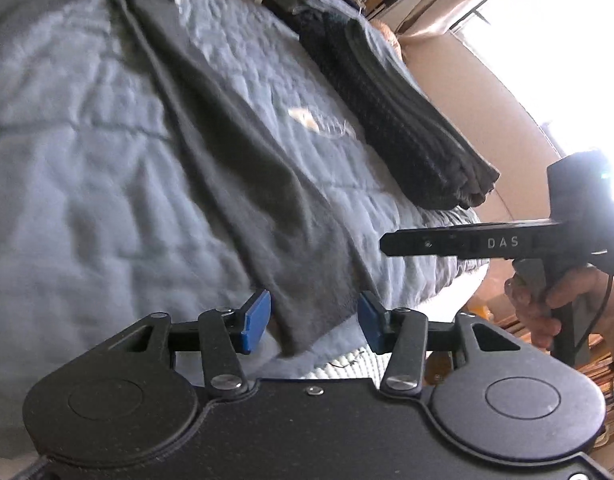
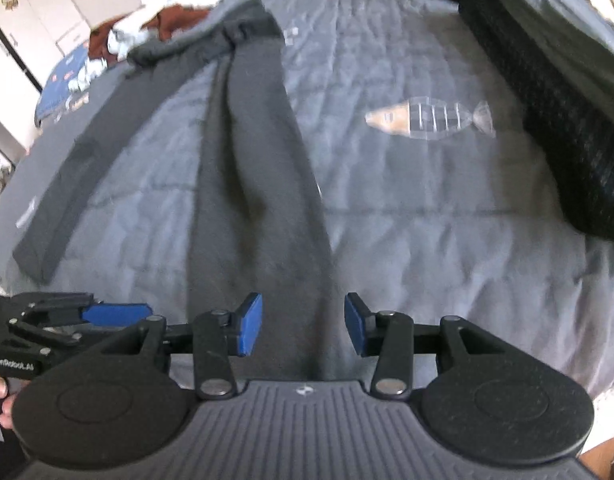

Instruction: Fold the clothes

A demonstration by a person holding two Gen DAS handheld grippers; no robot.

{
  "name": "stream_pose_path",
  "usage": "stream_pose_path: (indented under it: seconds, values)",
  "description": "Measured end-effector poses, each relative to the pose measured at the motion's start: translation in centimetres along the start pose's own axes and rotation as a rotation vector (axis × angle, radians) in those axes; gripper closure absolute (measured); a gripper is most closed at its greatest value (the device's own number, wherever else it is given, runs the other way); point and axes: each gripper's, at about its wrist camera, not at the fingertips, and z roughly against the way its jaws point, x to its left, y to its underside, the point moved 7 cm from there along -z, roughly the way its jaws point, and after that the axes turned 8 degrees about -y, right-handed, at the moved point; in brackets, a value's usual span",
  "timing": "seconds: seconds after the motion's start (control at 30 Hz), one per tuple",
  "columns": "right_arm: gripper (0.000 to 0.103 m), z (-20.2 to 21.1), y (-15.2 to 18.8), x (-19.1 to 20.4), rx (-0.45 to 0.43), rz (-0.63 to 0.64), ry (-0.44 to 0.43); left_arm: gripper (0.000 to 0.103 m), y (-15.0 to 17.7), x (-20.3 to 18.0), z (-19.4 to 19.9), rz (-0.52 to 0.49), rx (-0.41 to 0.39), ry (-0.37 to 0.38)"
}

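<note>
Two grippers, one in each hand, and both are empty. My left gripper has its blue pads spread wide, and the hem end of the dark grey trousers sits right between them without being pinched. From the right wrist camera it's the same story: my right gripper is open wide over the bottom of that same trouser leg, blue pads on either side of the cloth, nothing clamped.

In the left camera I can see my right hand wrapped round the handle of the other gripper, out past the edge of the bed. In the right camera my left gripper shows up at the lower left, one blue pad sticking out; can't tell from that angle how far it's open.

The trousers are laid out on the blue-grey quilt, legs splayed apart in a V, waistband at the far end. One leg runs straight up from my grippers, the other angles off to the left. A fish pattern is stitched on the quilt just right of the near leg.

Further right there's a stack of folded dark clothes along the bed edge, well apart from the trousers. At the far left corner, a messy heap of white and brown laundry, and beyond that white cupboards.
</note>
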Motion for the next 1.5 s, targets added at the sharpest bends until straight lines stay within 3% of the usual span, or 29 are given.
stream_pose_path:
  seconds: [0.17, 0.23, 0.37, 0.4, 0.43, 0.5, 0.73, 0.9, 1.13, 1.5]
  values:
    - [0.059, -1.9, 1.3, -0.7, 0.046, 0.000, -0.037, 0.060, 1.0, 0.1, -2.3, 0.041, 0.033, -0.034]
    - [0.059, -2.6, 1.7, -0.9, 0.060, -0.015, -0.059, 0.070, 1.2, 0.3, -3.1, 0.053, 0.045, -0.067]
    - [0.060, -3.5, 2.2, -0.9, 0.065, -0.014, -0.072, 0.070, 1.4, 1.0, -4.1, 0.099, 0.062, -0.088]
    - [0.064, -3.7, 2.3, -0.9, 0.063, -0.017, -0.078, 0.071, 1.4, 1.1, -4.2, 0.118, 0.062, -0.084]
    - [0.077, -3.8, 2.3, -1.0, 0.062, -0.033, -0.087, 0.084, 1.4, 1.3, -4.3, 0.134, 0.064, -0.084]
    - [0.100, -3.8, 2.4, -1.2, 0.062, -0.062, -0.099, 0.099, 1.4, 1.7, -4.2, 0.161, 0.069, -0.086]
    - [0.102, -0.4, 2.3, -0.3, 0.030, -0.097, -0.185, 0.101, 1.4, 0.5, -0.1, 0.186, 0.053, 0.019]
    - [0.102, 4.3, 2.7, 1.7, 0.014, -0.066, -0.245, 0.101, 1.9, -1.8, 4.0, 0.165, 0.067, 0.103]
    - [0.102, 10.3, 4.6, 3.5, 0.015, -0.050, -0.281, 0.101, 4.7, -6.0, 7.9, 0.129, 0.135, 0.209]
    - [0.102, 15.6, 9.1, 5.6, -0.008, -0.122, -0.339, 0.101, 10.1, -9.9, 11.7, 0.142, 0.248, 0.316]
